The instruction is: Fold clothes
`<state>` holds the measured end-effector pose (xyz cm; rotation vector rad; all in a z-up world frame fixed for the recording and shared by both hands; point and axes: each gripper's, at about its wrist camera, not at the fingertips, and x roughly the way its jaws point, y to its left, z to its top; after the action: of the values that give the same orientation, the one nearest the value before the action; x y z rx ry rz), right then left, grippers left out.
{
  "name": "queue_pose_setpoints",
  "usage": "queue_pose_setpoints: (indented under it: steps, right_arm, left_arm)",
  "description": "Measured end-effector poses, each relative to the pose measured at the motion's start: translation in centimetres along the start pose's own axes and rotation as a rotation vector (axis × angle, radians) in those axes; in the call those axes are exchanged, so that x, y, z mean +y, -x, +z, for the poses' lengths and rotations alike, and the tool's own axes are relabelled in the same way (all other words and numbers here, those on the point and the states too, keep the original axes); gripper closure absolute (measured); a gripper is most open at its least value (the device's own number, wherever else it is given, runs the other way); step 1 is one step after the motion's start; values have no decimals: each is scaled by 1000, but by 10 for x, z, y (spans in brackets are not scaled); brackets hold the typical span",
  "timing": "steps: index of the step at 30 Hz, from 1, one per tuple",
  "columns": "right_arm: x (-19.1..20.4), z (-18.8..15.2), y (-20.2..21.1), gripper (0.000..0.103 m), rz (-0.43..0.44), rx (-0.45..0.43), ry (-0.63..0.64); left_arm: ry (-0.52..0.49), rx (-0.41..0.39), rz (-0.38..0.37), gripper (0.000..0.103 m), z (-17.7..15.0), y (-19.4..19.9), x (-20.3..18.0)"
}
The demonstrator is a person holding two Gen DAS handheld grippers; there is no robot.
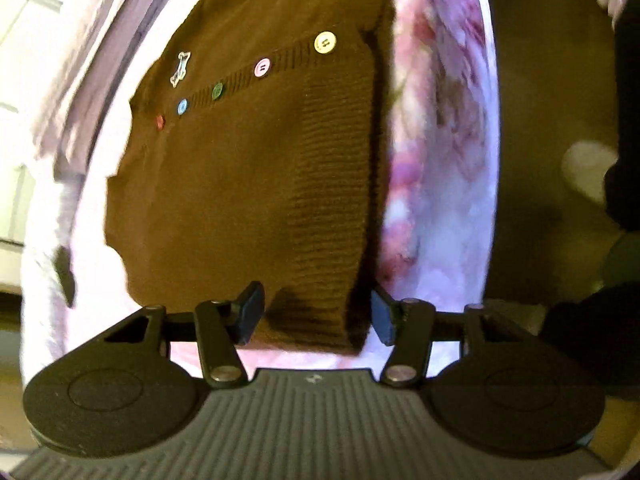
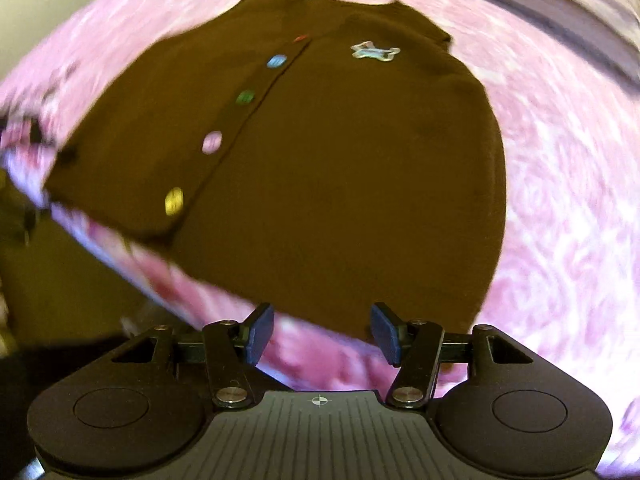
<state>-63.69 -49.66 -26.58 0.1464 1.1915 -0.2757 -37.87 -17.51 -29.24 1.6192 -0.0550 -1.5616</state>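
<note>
Nearest the left gripper [image 1: 316, 316], jaws parted and empty, the brown knitted cardigan with coloured buttons [image 1: 248, 152] lies flat on a pink floral bedspread [image 1: 436, 128]. Soft, light, floppy; best pinched at its ribbed hem. Right gripper [image 2: 322, 332] also released.

Right wrist view smeared: I couldn't read the cardigan [image 2: 340, 168] buttons. Pale lump [image 1: 588, 172] right of the cardigan stayed unidentifiable.

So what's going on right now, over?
Left gripper open, astride the cardigan hem. Right gripper open at its edge. Cardigan flat on the pink bedspread, buttoned. Nothing in the way.
</note>
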Motion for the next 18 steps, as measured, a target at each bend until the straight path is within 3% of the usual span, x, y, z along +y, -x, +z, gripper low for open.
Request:
queue_pose_setpoints:
  steps: [3,5,11,15,18]
  right_arm:
    - [8,-11,-6,33,-62,-6,163]
    - [15,-17,-13,33,-90,-14,280]
    - [43,-32,-44,34,-158,-93,645]
    - [39,-34,-54,34,-182,-149,724]
    - [29,-40,-52,34,-235,-178,767]
  left_arm:
    - [52,37,11,66,3,-5,2]
    - [111,56,15,83,4,-5,8]
    - [452,34,3,90,-3,13,54]
    - [485,9,-7,90,-6,24,70]
    - [452,6,-10,90,-7,30,68]
